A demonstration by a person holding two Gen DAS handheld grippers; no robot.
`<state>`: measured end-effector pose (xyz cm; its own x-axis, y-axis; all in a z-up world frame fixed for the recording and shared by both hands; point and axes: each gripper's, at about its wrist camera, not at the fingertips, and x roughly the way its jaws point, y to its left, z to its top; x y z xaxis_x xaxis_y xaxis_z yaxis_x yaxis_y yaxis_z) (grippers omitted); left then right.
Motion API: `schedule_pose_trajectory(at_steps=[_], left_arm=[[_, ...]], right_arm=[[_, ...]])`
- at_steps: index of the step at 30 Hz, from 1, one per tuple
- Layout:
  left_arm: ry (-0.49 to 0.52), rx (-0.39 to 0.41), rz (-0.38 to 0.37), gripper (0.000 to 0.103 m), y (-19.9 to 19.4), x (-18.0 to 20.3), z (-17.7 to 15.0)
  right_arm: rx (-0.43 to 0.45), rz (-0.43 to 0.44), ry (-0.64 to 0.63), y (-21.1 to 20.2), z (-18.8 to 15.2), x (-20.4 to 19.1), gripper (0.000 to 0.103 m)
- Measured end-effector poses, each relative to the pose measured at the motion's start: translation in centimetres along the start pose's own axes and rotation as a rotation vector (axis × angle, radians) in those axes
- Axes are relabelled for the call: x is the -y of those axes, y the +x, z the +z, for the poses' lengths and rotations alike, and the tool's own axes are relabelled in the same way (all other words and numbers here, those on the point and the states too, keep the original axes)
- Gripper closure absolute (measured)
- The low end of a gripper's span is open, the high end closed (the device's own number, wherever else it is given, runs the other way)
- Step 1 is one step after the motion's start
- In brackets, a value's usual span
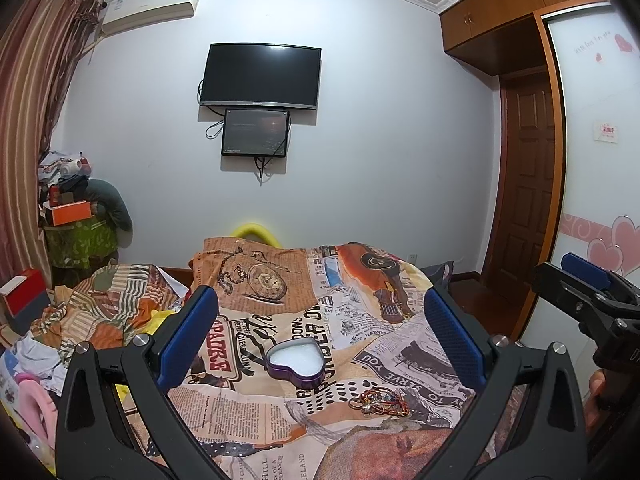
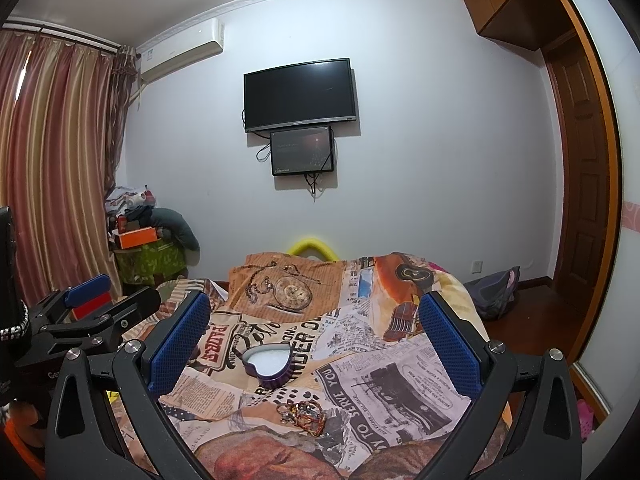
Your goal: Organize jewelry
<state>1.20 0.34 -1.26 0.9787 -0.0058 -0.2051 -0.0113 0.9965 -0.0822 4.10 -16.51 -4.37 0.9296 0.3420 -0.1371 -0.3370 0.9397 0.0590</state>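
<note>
The left gripper (image 1: 320,340) hangs above the bed with its blue-padded fingers (image 1: 188,336) spread wide and nothing between them. Framed in that gap, a purple heart-shaped tin (image 1: 296,364) sits open on the bedspread (image 1: 280,280), its inside white. Just nearer the camera and slightly to the right lies a small tangled heap of jewelry (image 1: 378,400), red and gold threads with a ring or two, apart from the tin and not inside it.

The right gripper (image 2: 316,340) is likewise wide apart and empty, looking over the same patch of bed from a little further right. From here the tin (image 2: 269,364) lies ahead, and the jewelry pile (image 2: 304,414) rests just below it, closer to the fingers. Nothing lies between either gripper and these two things; the newspaper-print cover around them is rumpled but bare.

Each gripper shows at the edge of the other's view: the right one at the far right of the left camera, the left one at the far left of the right camera.

Further out, crumpled bedding and clothes (image 1: 100,308) pile up on the left side. A cluttered corner holds an orange box (image 1: 70,212) on a green-covered stack. A dark television (image 1: 260,76) hangs on the far wall with a smaller screen (image 1: 255,132) beneath it, striped curtains (image 2: 52,168) at left, and a brown wooden door (image 1: 528,196) at right.
</note>
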Motion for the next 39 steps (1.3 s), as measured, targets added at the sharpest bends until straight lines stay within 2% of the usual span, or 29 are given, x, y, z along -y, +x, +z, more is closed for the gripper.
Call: schedule_pose_trajectory(at_steps=[12,19,25,31,35,39], left_arm=[[0.003,-0.021,0.0,0.0,1.2,0.0,-0.6],[-0.013,-0.083,0.044,0.0,3.8,-0.6,-1.9],[-0.012,-0.175,0.106,0.0,7.1,-1.6,-4.1],[-0.024,-0.323,0.092,0.002,10.6,-2.4,-7.0],[0.009,-0.438,0.051,0.009,12.7,-2.0,-9.2],[-0.02,-0.538,-0.039,0.017,14.0,-1.8,-11.2]], right_arm=[[-0.035,-0.009,0.009,1.2,-0.6,0.4,0.0],[-0.124,-0.042,0.02,3.7,-2.7,1.6,0.0],[-0.235,-0.067,0.004,6.2,-4.8,2.9,0.0],[-0.345,-0.068,-0.03,8.3,-7.3,3.6,0.0],[-0.45,-0.022,-0.027,9.9,-9.1,4.2,0.012],[-0.536,0.037,0.012,10.8,-10.3,4.9,0.027]])
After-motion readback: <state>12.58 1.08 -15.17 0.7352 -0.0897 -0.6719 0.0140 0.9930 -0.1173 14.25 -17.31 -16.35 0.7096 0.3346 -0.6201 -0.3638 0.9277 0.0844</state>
